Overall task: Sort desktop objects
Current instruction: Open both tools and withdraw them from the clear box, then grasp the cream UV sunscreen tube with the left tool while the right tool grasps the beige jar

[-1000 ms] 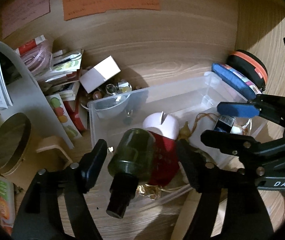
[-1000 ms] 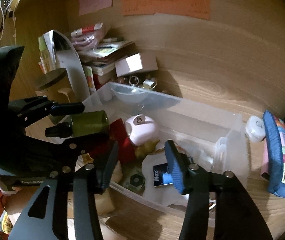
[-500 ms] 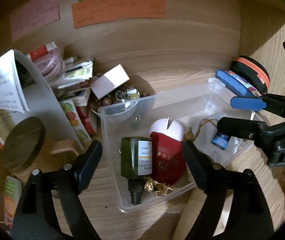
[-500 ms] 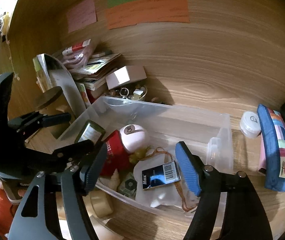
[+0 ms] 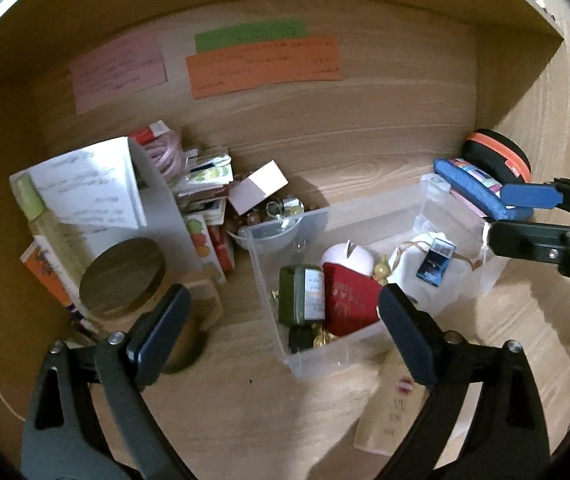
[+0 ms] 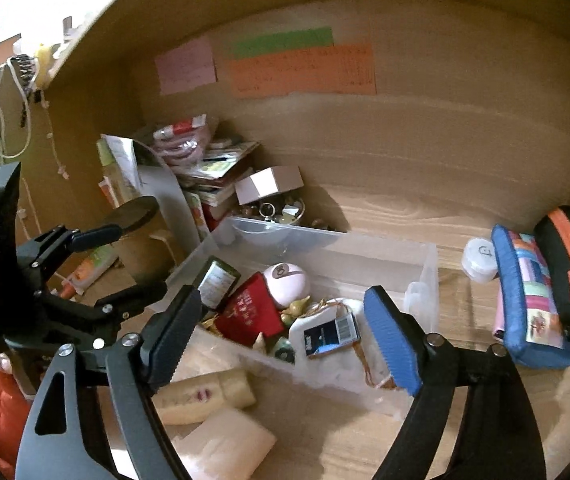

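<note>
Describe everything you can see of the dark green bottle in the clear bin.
The dark green bottle lies on its side at the left end of the clear plastic bin, black cap toward the bin's near wall, white printed label facing up. It looks like glass or glossy plastic. It rests against the red pouch; neither claw touches it.

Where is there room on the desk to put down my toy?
Bare wood lies behind the bin, up to the back wall, between the white box and the blue pouch. There's another bare patch in front of the jar. The bin and the left pile are crowded.
</note>
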Motion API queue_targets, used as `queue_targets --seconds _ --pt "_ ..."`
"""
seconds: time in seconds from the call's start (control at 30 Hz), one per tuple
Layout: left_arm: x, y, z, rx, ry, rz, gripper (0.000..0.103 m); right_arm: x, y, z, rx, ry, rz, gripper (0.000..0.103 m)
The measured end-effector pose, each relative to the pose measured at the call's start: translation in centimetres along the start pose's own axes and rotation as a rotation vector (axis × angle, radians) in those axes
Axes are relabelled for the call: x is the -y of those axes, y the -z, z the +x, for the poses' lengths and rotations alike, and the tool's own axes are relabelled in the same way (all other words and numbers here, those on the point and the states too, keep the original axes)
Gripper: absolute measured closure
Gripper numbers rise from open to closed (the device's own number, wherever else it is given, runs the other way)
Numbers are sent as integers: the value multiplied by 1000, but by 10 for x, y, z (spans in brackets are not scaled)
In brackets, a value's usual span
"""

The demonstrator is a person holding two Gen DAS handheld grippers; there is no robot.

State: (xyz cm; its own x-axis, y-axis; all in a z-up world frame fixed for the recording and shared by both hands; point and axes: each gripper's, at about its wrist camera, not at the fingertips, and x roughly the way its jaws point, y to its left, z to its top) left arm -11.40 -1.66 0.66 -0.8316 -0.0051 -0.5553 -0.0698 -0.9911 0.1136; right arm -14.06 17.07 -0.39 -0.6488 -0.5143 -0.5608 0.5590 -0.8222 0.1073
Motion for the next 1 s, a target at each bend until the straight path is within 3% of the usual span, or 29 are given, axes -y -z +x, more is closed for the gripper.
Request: queue_targets --seconds 0.4,0.77,1.0 --pt "-4 39 -11 -84 22 -30 4 -15 43 -19 -66 10 -6 20" --pt "12 83 2 -214 82 -17 4 -26 95 10 -217 -45 -1 20" --pt "25 93 10 -256 104 11 4 -24 97 30 -278 -88 -48 12"
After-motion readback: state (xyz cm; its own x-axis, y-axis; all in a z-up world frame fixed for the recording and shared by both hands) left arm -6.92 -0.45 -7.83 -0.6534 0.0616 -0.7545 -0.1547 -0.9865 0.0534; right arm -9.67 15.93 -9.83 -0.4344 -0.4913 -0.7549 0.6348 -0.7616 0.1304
